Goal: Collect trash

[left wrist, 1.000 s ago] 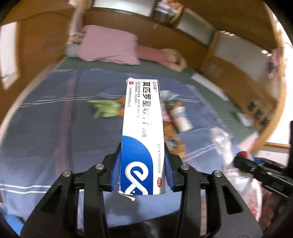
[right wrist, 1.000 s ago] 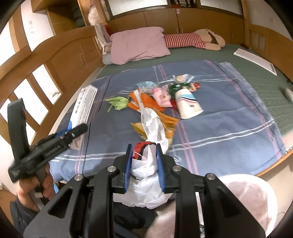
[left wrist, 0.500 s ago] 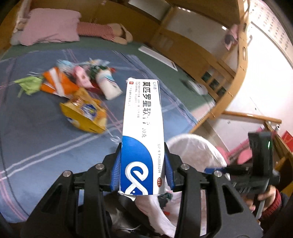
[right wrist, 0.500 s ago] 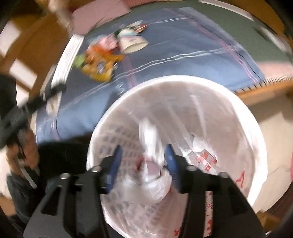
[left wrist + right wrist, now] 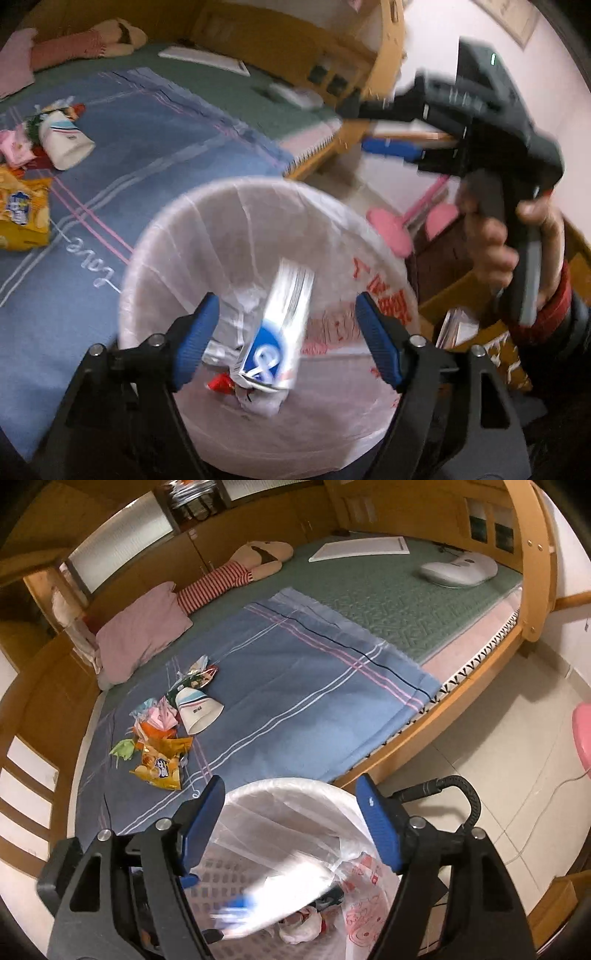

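My left gripper (image 5: 286,339) is open above the white lined trash bin (image 5: 177,236). The blue and white medicine box (image 5: 277,332) is loose between the open jaws, falling into the bin. It shows as a blur in the right wrist view (image 5: 273,897). My right gripper (image 5: 291,827) is open and empty over the bin's rim (image 5: 280,786). The white plastic bag (image 5: 299,928) lies in the bin. More trash lies on the blue sheet: a yellow snack bag (image 5: 160,766), a white paper cup (image 5: 197,710), pink, orange and green wrappers (image 5: 155,720).
The bin stands on the tiled floor (image 5: 498,746) against the wooden bed frame (image 5: 413,746). A pink pillow (image 5: 140,635) and a striped doll (image 5: 236,572) lie at the bed's far end. A pink stool (image 5: 388,229) stands beside the bin.
My left gripper has swung from the bed to over the bin and opened, letting go of the medicine box. My right gripper opened and dropped the white bag into the bin.
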Demonstrator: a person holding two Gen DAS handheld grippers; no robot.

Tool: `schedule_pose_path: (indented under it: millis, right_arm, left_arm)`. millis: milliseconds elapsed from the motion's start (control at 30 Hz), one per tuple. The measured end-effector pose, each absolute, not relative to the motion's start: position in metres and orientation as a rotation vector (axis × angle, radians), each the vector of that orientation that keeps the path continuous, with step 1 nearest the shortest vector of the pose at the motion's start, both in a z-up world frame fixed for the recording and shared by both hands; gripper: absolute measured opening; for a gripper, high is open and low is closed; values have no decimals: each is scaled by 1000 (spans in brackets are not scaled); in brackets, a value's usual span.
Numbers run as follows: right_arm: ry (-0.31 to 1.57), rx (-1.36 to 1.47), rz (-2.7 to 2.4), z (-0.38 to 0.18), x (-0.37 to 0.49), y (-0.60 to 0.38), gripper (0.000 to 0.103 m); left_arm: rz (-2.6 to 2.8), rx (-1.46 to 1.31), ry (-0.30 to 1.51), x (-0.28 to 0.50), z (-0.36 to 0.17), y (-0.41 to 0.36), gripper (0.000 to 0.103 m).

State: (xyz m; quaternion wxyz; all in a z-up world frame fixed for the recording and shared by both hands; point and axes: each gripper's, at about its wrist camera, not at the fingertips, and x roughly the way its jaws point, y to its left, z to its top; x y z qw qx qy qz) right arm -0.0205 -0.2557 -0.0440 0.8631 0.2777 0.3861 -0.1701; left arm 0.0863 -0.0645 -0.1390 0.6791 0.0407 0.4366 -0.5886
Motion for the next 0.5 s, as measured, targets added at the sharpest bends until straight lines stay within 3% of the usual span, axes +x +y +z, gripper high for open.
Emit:
schedule_pose_path:
  millis: [200, 367, 500]
  right_arm:
    - [876, 550, -273, -48, 26, -238, 73]
    - [942, 438, -123, -61, 99, -181, 73]
    - [995, 298, -18, -79, 160, -122, 73]
  left_arm:
    - [-985, -24, 877, 147, -110, 8, 80]
    - [-371, 6, 798, 204, -101, 104, 86]
    - [-66, -149, 893, 244, -111, 189, 89]
